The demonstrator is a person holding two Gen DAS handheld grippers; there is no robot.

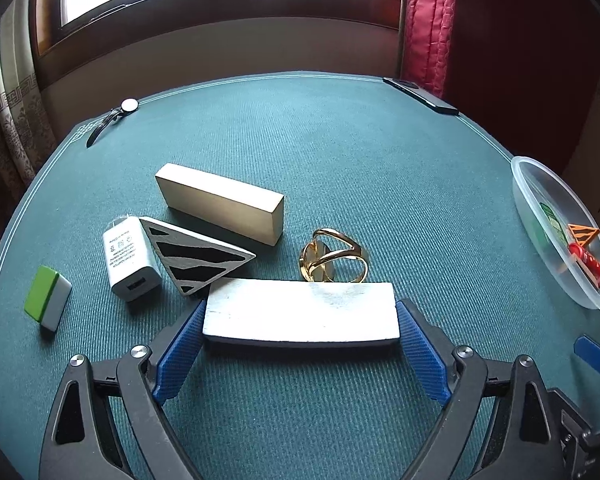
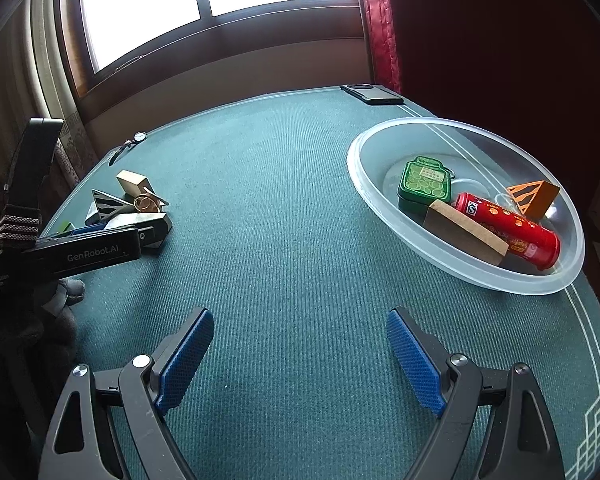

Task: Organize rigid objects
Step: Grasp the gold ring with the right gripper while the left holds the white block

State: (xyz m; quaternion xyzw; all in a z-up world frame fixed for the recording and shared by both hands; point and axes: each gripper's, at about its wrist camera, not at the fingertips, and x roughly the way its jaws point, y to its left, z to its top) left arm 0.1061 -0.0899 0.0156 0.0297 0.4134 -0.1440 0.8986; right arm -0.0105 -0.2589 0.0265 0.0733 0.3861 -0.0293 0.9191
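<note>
A white flat block [image 1: 300, 308] sits crosswise between the blue pads of my left gripper [image 1: 300, 320], which is shut on its two ends; a dark shadow lies under it. Just beyond lie a gold ring-shaped ornament [image 1: 334, 258], a black-and-white striped triangle [image 1: 196, 256], a pale wooden block [image 1: 220, 208], a white charger [image 1: 130, 264] and a green-and-white eraser [image 1: 48, 298]. My right gripper [image 2: 300, 328] stands open over bare green cloth. The clear bowl [image 2: 380, 208] to its far right holds a green tin [image 2: 422, 184], a red can [image 2: 508, 228], a brown block [image 2: 464, 232] and an orange striped triangle [image 2: 534, 196].
A dark phone [image 2: 372, 94] lies at the table's far edge and a wristwatch [image 1: 112, 118] at the far left edge. The round table's green cloth [image 2: 280, 200] stretches between the two groups. A gloved hand [image 2: 60, 296] holds the left gripper. Window and red curtain stand behind.
</note>
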